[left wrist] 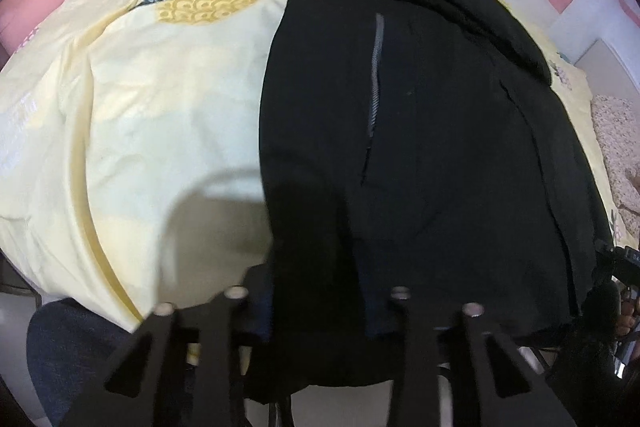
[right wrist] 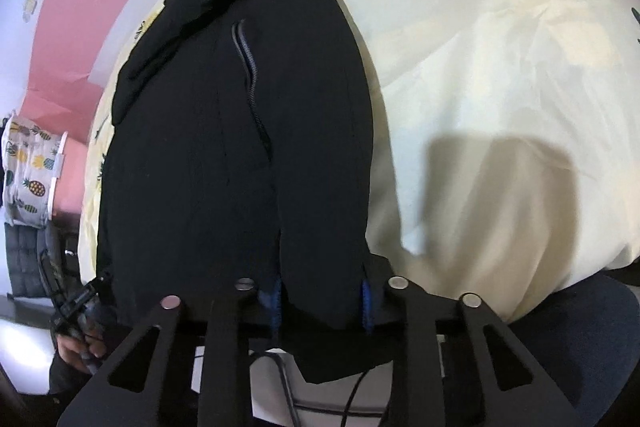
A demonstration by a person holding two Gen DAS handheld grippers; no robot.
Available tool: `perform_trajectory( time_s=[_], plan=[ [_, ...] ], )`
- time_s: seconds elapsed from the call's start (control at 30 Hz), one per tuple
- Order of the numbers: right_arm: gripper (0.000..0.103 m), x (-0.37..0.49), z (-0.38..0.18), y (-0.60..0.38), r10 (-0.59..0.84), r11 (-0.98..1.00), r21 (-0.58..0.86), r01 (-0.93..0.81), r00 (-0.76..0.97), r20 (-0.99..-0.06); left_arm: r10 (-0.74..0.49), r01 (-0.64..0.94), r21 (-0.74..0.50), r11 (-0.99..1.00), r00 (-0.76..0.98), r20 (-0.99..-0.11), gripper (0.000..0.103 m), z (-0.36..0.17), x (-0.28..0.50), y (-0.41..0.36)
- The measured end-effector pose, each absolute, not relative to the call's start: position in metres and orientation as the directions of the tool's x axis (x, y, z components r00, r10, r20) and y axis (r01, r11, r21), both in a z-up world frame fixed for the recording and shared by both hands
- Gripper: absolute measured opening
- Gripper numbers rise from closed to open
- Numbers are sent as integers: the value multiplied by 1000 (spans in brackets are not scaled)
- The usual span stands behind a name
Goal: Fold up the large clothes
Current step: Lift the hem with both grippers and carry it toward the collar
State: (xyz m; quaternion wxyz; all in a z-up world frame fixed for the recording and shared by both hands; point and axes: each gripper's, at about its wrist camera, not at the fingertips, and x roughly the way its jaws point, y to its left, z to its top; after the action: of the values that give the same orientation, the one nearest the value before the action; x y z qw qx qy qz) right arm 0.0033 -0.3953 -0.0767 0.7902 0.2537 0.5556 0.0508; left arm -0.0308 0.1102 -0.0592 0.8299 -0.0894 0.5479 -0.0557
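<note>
Black jacket (left wrist: 420, 131) on pineapple-print bedding (left wrist: 160, 99), left gripper (left wrist: 320, 307) and right gripper (right wrist: 320, 295) fingers each pinching its near hem

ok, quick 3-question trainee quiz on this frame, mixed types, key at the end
1. True or false: the black garment lies on a plain white sheet.
2. What sits between the fingers of the left gripper and of the right gripper? A) a pillow B) the garment's near edge C) nothing
3. Short answer: what grey feature runs lengthwise down the garment's upper face?

Key
1. False: it lies on a yellow pineapple-print sheet.
2. B
3. A zipper.
</note>
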Motion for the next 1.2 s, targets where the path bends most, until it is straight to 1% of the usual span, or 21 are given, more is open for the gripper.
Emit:
perform_trajectory(
  time_s=[0.03,0.2,0.3,0.5,0.77,0.97,1.2],
  plan=[
    [25,3,-74,-394,362,868,456,194,382,-851,-196,-4,-216,976,400,-895,20,-57,-30,111],
    [24,0,-55,-399,383,859,486,164,425,-820,-224,-19,-260,965,448,-865,16,-38,-30,121],
    [23,-1,-45,-400,392,855,499,144,450,-802,-243,-32,-294,955,480,-843,16,-27,-30,126],
    [22,1,-25,-396,409,845,524,109,501,-763,-303,-36,-387,921,559,-772,15,3,-31,139],
    [22,11,12,-404,432,812,580,66,600,-673,-347,-29,-479,877,650,-676,15,39,-18,152],
    [21,35,40,-405,430,809,587,23,657,-619,-351,0,-493,870,704,-618,15,69,0,157],
    [21,66,68,-409,430,812,584,-17,692,-579,-346,21,-497,867,743,-573,15,99,36,157]
  ],
)
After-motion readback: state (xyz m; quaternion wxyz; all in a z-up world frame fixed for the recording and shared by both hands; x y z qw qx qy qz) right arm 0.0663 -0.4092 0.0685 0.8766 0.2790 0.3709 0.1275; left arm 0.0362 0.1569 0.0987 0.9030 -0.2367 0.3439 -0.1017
